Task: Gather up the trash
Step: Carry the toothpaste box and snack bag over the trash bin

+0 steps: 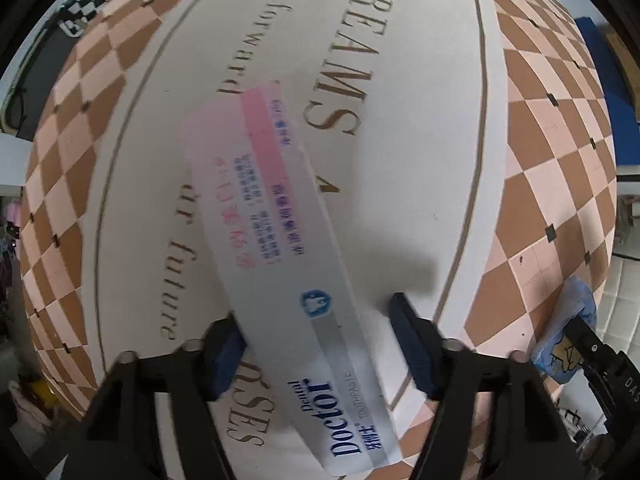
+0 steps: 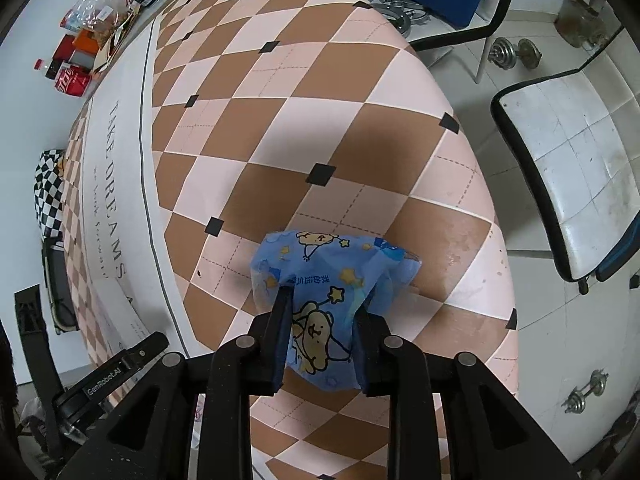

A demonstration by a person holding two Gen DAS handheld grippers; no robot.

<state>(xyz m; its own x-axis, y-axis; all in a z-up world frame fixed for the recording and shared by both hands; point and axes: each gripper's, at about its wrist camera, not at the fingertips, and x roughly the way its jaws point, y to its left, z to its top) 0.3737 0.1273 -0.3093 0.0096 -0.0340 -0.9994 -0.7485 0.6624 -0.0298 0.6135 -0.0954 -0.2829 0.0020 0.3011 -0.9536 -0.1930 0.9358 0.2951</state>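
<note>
Toothpaste box (image 1: 280, 240) lies flat on the white centre panel of the tablecloth (image 1: 420, 140), angled across the printed lettering, w/ its "Doctor" end between the fingers of the left gripper (image 1: 316, 344). Jaws are spread wider than the box; left pad looks to be touching its edge, right pad stands apart from it, so nothing is gripped yet. Prob. lined up this way so a close would catch the box across its narrow width.

Right of the box, at the table's edge, the right gripper (image 2: 320, 320) is clenched on a blue cartoon-print wrapper (image 2: 332, 280); the foil bunches in at the pads, which suggests a firm pinch. Can't tell if the wrapper's far end touches the cloth.

Further from the box, the cloth is brown/pink diamond check w/ small black squares. At the far end from the box: cola bottles (image 2: 68, 76) and snack packs (image 2: 100, 4). Beyond the edge by the wrapper: tiled floor, white chair (image 2: 568, 168), dumbbells (image 2: 516, 54). No bin in view.
</note>
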